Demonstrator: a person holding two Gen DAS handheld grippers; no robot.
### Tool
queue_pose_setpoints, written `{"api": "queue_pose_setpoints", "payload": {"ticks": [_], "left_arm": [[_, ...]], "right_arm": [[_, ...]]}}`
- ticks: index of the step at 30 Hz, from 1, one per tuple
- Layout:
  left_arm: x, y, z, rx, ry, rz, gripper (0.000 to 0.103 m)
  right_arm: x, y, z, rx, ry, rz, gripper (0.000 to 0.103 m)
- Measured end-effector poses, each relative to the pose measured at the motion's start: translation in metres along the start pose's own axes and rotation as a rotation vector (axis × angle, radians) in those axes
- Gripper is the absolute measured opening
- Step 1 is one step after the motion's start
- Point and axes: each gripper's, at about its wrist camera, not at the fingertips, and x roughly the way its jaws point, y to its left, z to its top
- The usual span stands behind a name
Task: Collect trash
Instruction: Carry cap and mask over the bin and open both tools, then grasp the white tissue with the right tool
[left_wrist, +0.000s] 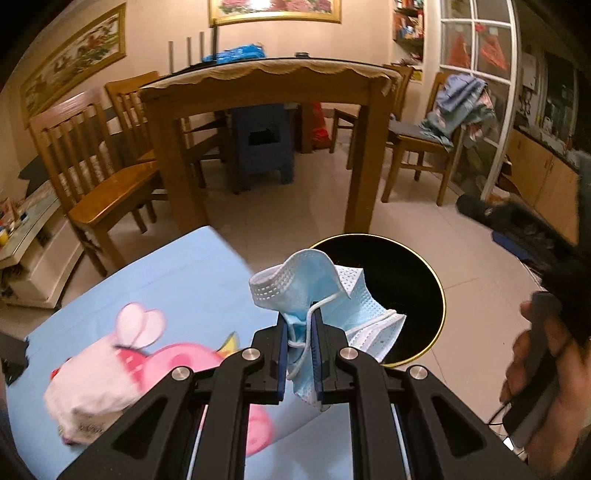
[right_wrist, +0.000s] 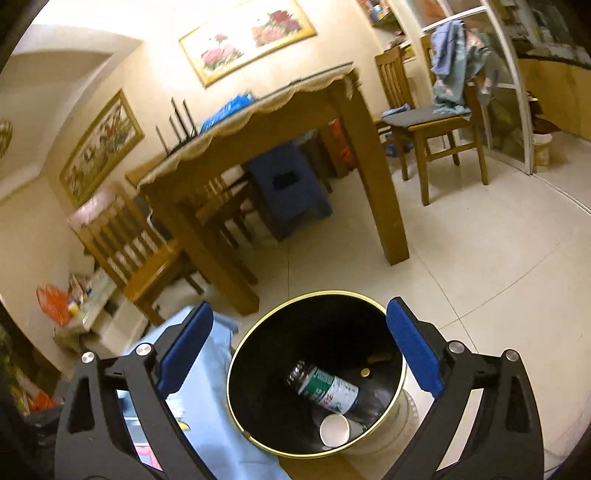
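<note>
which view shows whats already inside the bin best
The right wrist view: it looks down into the round black gold-rimmed bin, showing a plastic bottle and white paper cup. The left wrist view shows only its dark opening behind the held mask.

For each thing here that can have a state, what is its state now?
Left tongs: shut on the face mask.
Face mask: crumpled, held in the air.
Right tongs: open, holding nothing.
Trash bin: upright, no lid.
Plastic bottle: lying inside the bin.
Paper cup: on its side inside the bin.
</note>
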Motion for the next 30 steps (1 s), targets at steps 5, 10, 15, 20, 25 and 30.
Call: {"api": "queue_pose_setpoints", "payload": {"ticks": [5,10,15,20,25,30], "left_arm": [[0.033,-0.026,0.02,0.028,0.025,-0.034,0.013],[0.054,-0.039,0.027,0.056,0.03,-0.022,0.036],[0.064,-0.04,0.027,0.045,0.063,-0.071,0.039],[0.049,-0.035,0.02,0.047,0.038,-0.048,0.073],[0.009,-0.014,-0.01,0.057,0.01,0.032,0.094],[-0.044,0.012,-0.067,0.098,-0.009,0.063,0.096]], "right_arm": [[-0.018,-0.012,0.008,0.034,-0.043,-0.009,0.096],[-0.03,-0.018,0.012,0.05,-0.071,-0.015,0.096],[-0.04,-0.014,0.013,0.048,-0.102,-0.018,0.096],[-0.038,-0.007,0.01,0.031,-0.089,-0.018,0.096],[-0.028,0.019,0.003,-0.055,-0.055,0.009,0.096],[-0.011,0.074,-0.019,-0.231,0.016,0.116,0.097]]}}
